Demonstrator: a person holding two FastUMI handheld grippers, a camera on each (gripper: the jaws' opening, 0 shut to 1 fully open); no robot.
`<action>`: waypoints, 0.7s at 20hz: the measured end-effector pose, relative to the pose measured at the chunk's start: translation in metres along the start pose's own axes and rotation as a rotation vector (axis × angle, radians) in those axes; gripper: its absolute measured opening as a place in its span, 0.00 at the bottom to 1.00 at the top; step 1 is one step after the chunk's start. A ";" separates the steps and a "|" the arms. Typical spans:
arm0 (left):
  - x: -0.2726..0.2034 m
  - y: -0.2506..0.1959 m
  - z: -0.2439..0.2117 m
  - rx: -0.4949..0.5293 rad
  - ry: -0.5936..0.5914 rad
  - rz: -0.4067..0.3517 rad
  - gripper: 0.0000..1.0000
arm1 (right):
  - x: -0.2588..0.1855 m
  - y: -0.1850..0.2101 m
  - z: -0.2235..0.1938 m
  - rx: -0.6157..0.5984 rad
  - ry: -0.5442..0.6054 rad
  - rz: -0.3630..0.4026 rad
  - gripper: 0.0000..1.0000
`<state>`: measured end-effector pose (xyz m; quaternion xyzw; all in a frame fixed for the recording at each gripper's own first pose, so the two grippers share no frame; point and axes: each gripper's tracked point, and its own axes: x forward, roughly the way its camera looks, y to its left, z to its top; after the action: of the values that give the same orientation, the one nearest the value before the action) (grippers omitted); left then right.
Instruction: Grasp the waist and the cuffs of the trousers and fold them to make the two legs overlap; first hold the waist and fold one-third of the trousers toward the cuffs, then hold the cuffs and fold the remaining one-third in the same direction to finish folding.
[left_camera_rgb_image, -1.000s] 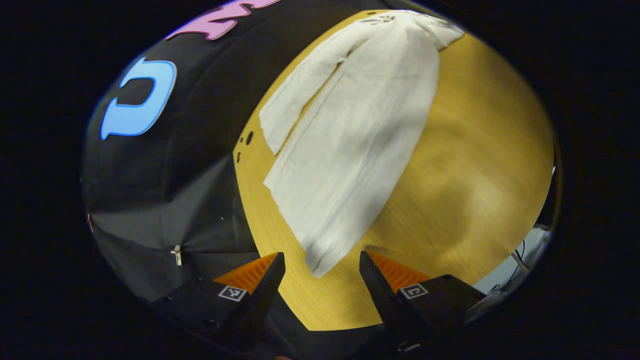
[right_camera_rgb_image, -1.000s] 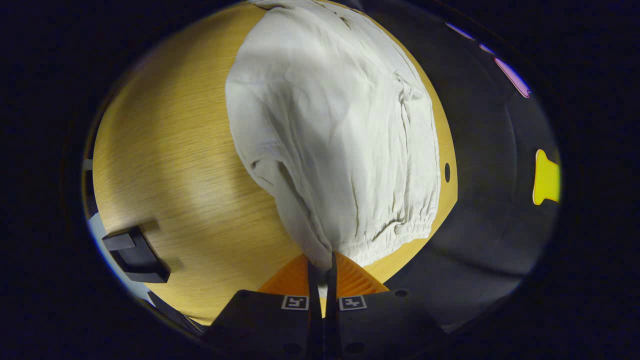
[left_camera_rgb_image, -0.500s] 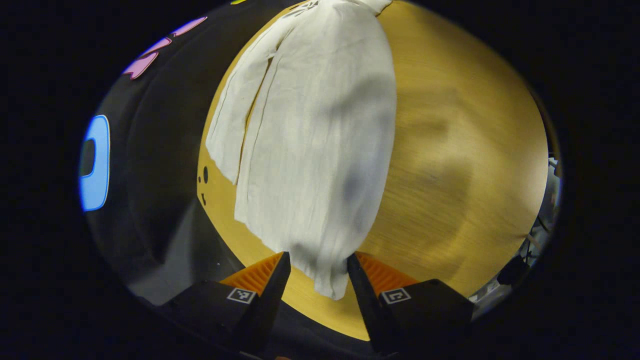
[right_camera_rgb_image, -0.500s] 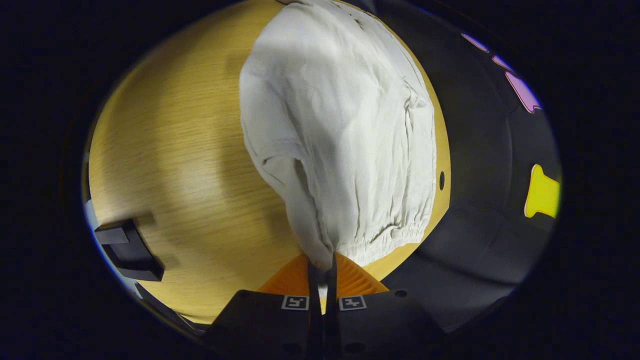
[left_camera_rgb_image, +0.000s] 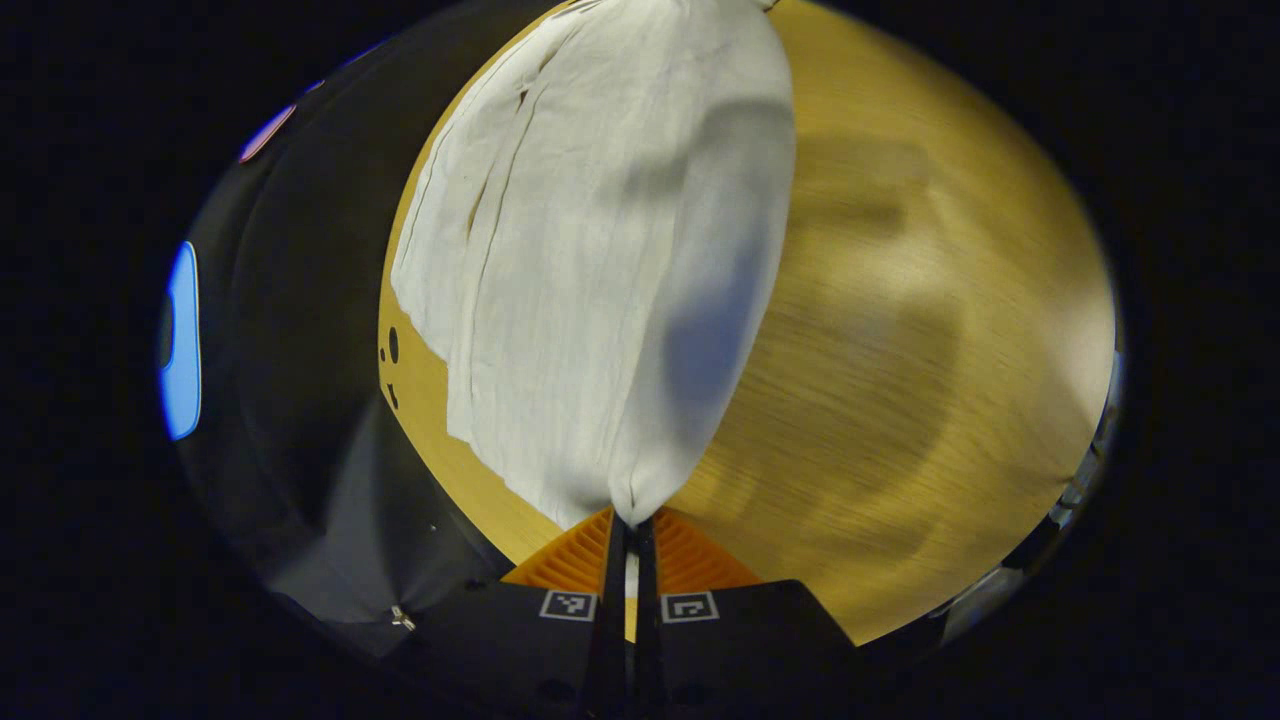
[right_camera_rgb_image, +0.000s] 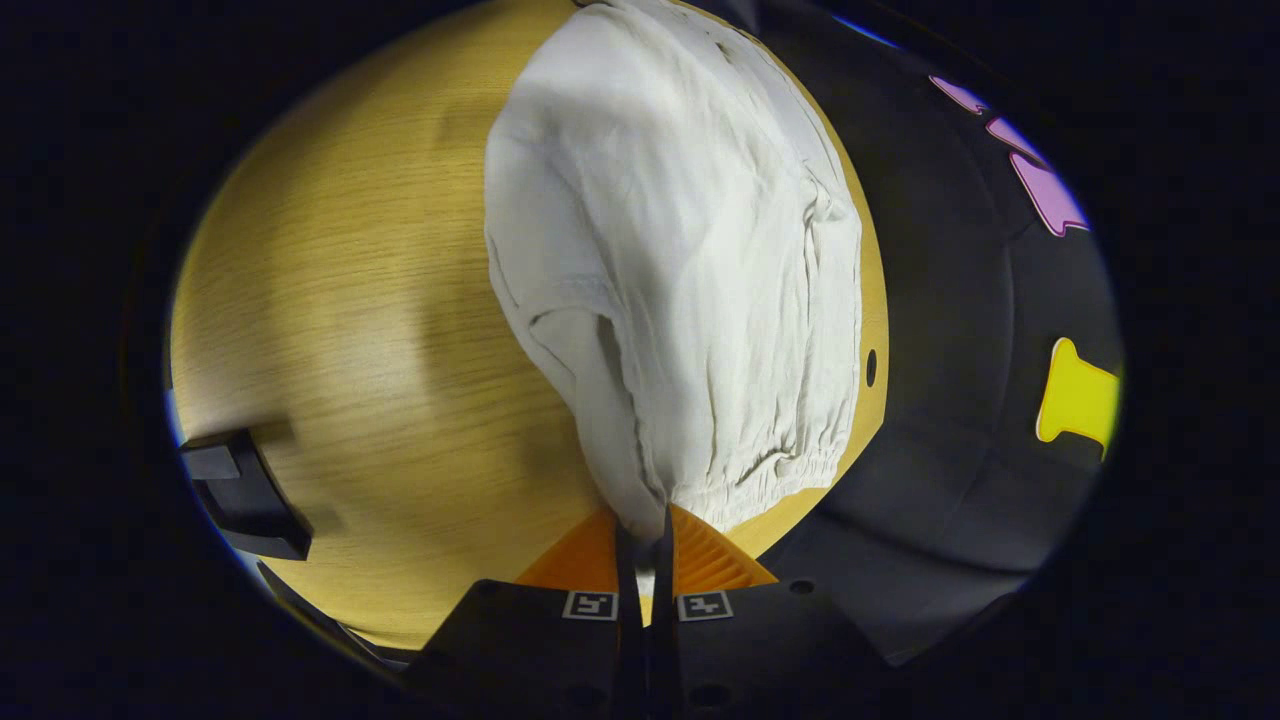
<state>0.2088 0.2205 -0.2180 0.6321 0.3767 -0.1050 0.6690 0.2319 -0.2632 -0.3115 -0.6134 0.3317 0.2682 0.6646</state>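
Note:
White trousers (left_camera_rgb_image: 600, 250) lie along the wooden table (left_camera_rgb_image: 900, 330). In the left gripper view the two legs stretch away from me, and my left gripper (left_camera_rgb_image: 626, 525) is shut on the cuff corner of the nearer leg, which rises slightly off the wood. In the right gripper view the trousers (right_camera_rgb_image: 690, 270) show their gathered elastic waist (right_camera_rgb_image: 780, 470) near the table's edge. My right gripper (right_camera_rgb_image: 645, 520) is shut on the waist's near corner, and the cloth bunches up from the pinch.
A black block (right_camera_rgb_image: 245, 495) sits on the table (right_camera_rgb_image: 330, 330) at the lower left of the right gripper view. Small dark holes (left_camera_rgb_image: 392, 345) mark the table beside the far leg's cuff. Black booth cloth hangs past the table's edge.
My left gripper came forward over the near leg's cuff and shut on it; it stood open before. The right gripper kept its hold on the waist and barely moved.

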 end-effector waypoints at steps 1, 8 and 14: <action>0.001 0.000 0.000 -0.013 0.003 0.004 0.08 | 0.001 0.000 -0.001 0.020 -0.002 0.004 0.07; -0.015 0.008 0.016 -0.198 -0.008 0.133 0.06 | -0.004 -0.018 -0.008 0.244 -0.009 -0.069 0.07; -0.057 0.058 0.046 -0.316 -0.062 0.288 0.05 | -0.031 -0.064 -0.002 0.548 -0.074 -0.164 0.07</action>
<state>0.2218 0.1696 -0.1406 0.5629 0.2736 0.0326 0.7792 0.2614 -0.2703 -0.2468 -0.4254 0.3164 0.1361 0.8369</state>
